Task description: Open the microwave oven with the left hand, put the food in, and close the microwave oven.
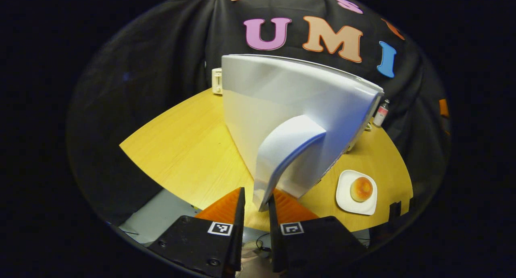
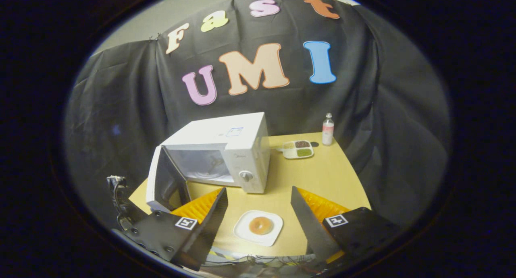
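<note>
Microwave (image 2: pixel 225 149) sits centre frame in the right gripper view, on a wood table (image 2: pixel 322 177), door (image 2: pixel 163 181) swung open toward lower left, cavity exposed. In the left gripper view the door (image 1: pixel 290 108) fills mid-frame edge-on; its curved handle (image 1: pixel 282 157) runs down between the left gripper (image 1: pixel 256 203) fingers, which are nearly closed around the handle's lower end; contact on both sides can't be confirmed. Right gripper (image 2: pixel 259 207) is wide open, holding nothing, above the near table edge. Bun (image 2: pixel 260 225) on a white plate (image 2: pixel 246 233) lies between its fingers at bottom centre, apart from the microwave front. Left gripper view has the plate (image 1: pixel 346 201) lower right, beside the door. Further back, right of the microwave: sectioned tray (image 2: pixel 297 149) and small bottle (image 2: pixel 327 129). A white box (image 1: pixel 217 81) stands at the upper left table edge behind the door.
</note>
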